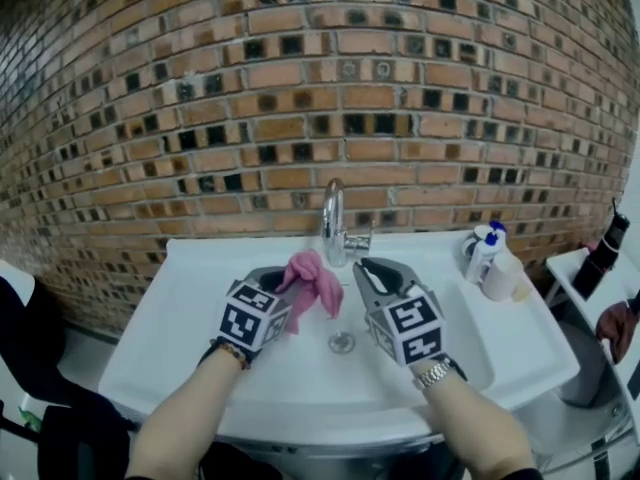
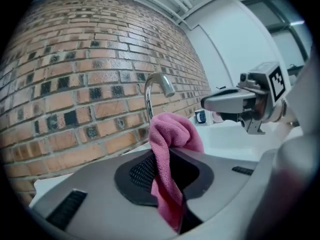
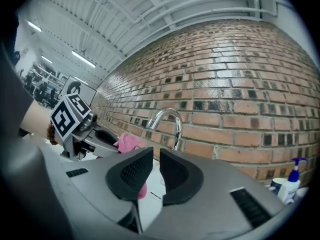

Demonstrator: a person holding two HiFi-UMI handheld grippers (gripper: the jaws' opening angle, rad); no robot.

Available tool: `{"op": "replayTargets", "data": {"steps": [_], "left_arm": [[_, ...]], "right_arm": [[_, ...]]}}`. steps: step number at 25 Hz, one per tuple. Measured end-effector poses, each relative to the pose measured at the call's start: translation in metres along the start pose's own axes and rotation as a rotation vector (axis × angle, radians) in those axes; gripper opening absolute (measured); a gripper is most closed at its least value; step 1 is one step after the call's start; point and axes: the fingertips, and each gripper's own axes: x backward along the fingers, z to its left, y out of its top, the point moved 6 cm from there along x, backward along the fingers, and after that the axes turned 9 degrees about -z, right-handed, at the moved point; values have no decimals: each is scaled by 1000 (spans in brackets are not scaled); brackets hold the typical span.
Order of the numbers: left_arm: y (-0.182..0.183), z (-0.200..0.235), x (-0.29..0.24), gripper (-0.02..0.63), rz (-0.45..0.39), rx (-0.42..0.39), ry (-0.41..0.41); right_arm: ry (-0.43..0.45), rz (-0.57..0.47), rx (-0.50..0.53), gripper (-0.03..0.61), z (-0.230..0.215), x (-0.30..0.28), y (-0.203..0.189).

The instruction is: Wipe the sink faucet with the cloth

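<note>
A chrome faucet (image 1: 333, 218) stands at the back of the white sink (image 1: 190, 313), in front of a brick wall. My left gripper (image 1: 288, 282) is shut on a pink cloth (image 1: 313, 282), which hangs bunched over the basin just left of and below the spout. In the left gripper view the cloth (image 2: 172, 136) is pinched between the dark pads, with the faucet (image 2: 153, 91) behind it. My right gripper (image 1: 371, 268) hovers to the right of the faucet base. Its jaws (image 3: 156, 166) stand slightly apart with nothing between them. The faucet (image 3: 173, 121) rises just beyond them.
The drain (image 1: 342, 342) lies in the basin between my two grippers. A pump bottle (image 1: 483, 255) and a white cup (image 1: 501, 275) stand on the sink's back right corner. A white side table (image 1: 590, 293) with a dark object is at the right, and dark items sit on the floor at the left.
</note>
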Motion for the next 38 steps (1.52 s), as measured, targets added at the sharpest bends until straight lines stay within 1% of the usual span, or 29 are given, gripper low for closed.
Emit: {"op": "replayTargets", "data": {"steps": [4,9,18,22,26,32,38], "left_arm": [[17,-17,34,63,-41,16,13],[35,-54,89,63,-89,23,10],[59,-133,199,63,-134,-17,-7],[71,-166,245,63,-172,-22,-20],[76,-197,284,64,-200,-21,-35],[69,-245,342,63,-249,-12,-47],[73,-281,394,63,-274,-19,-47]], "right_arm": [[-4,-11,-24,43,14,22,18],[0,-38,-14,41,52,65,43],[-34,-98,-18,41,124,162,82],[-42,-90,-17,38,157,204,91],[-55,-96,-6,34,187,247,102],[-70,-105,2,31,230,312,109],[-57,-123,7,29,270,355,122]]}}
